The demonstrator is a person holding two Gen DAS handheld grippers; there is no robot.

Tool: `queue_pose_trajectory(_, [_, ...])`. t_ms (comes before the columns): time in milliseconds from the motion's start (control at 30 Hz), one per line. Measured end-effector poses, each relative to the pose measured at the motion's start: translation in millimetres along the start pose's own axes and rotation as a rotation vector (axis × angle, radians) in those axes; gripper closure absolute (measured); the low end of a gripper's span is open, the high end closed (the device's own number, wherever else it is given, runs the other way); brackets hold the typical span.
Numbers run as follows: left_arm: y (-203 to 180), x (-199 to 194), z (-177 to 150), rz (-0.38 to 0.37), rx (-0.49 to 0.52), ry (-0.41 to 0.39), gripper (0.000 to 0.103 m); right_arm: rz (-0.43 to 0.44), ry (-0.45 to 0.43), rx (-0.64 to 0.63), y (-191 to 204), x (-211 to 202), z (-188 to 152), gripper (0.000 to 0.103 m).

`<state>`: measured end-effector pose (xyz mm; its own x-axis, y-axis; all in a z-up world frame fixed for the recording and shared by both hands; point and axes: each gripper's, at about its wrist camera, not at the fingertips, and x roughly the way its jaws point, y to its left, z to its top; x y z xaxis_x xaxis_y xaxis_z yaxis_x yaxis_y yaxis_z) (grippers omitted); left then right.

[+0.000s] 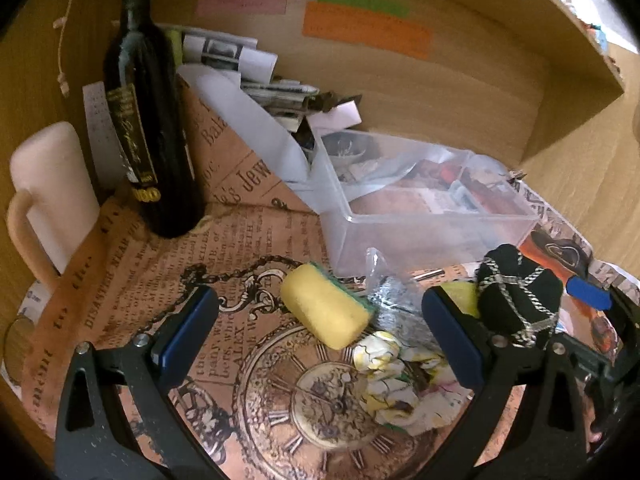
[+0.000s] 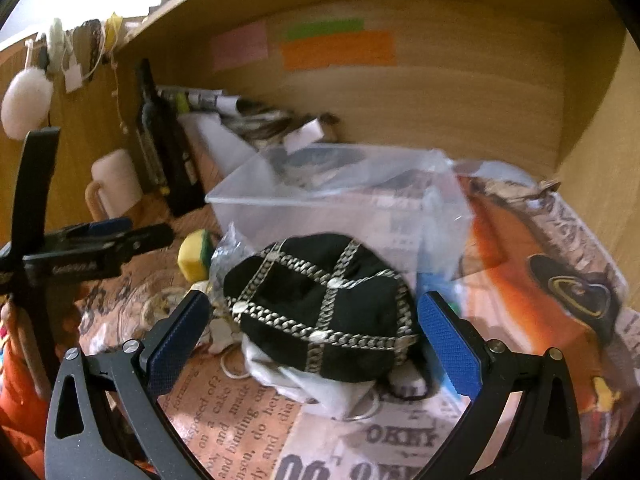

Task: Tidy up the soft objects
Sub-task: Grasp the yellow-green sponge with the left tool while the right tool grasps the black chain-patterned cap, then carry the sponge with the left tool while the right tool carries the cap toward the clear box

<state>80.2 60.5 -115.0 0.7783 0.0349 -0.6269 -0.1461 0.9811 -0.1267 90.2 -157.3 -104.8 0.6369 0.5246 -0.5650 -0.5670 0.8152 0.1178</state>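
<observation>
Both sets of jaws are wide open: yellow sponge (image 1: 326, 310) sits between the left gripper (image 1: 320, 332) ones, black chain-trimmed pouch (image 2: 320, 304) between the right gripper (image 2: 316, 340) ones.

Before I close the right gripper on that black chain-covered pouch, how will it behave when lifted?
The black pouch looks soft and bulging, so it will probably squash between the open right gripper pads. Its metal chains probably add weight and may slide. The white cloth beneath it could drag along.

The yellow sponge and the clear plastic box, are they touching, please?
Apart. In the left wrist view, printed paper shows between the yellow sponge and the clear plastic box.
</observation>
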Motion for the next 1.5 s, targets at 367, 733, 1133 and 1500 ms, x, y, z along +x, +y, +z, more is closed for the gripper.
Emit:
queue_pose_trajectory(367, [4.2, 41.9, -4.4, -0.013, -0.035, 0.119, 0.036, 0.008, 0.057, 0.033, -7.8, 20.6, 0.0, 0.008])
queue_pose_trajectory(733, [12.8, 31.4, -16.3, -0.04, -0.052, 0.132, 0.068, -0.019, 0.045, 0.049, -22.6, 19.1, 5.6, 0.053])
queue_pose_trajectory(1133, [14.5, 11.3, -24.9, -0.035, -0.038, 0.079, 0.078, -0.049, 0.08, 0.075, -41.3, 19.5, 7.4, 0.067])
queue_pose_trajectory(1500, [-0.1, -17.8, -11.9, -0.035, 0.022, -0.027, 0.078, -0.039, 0.081, 0.032, -40.6, 23.6, 2.4, 0.091])
